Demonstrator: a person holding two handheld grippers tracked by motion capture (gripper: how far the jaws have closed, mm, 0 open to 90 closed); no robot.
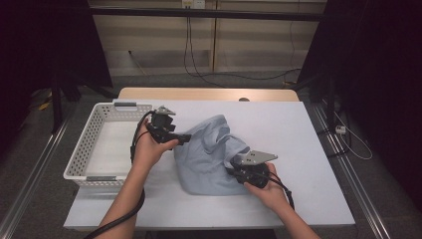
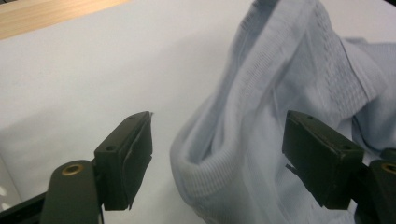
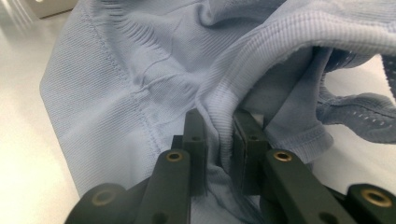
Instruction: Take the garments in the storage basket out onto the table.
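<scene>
Clamped on a ribbed hem of the pale blue garment (image 3: 140, 93), the right gripper (image 3: 219, 140) holds firm; the heap lies mid-table, with the white basket (image 1: 84, 144) at its nine o'clock. Left gripper (image 2: 217, 158) stands released, jaws wide, a fold of hem loose between them; it should bite squarely on that hem edge at the heap's ten o'clock before any spreading pull.

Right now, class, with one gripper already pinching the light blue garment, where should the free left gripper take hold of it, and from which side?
Grip the thick ribbed hem fold of the light blue garment, coming from the basket side. The left gripper stands open with that raised fold between its jaws, while the right gripper is shut on another hem, so this is probably the easiest edge.
</scene>
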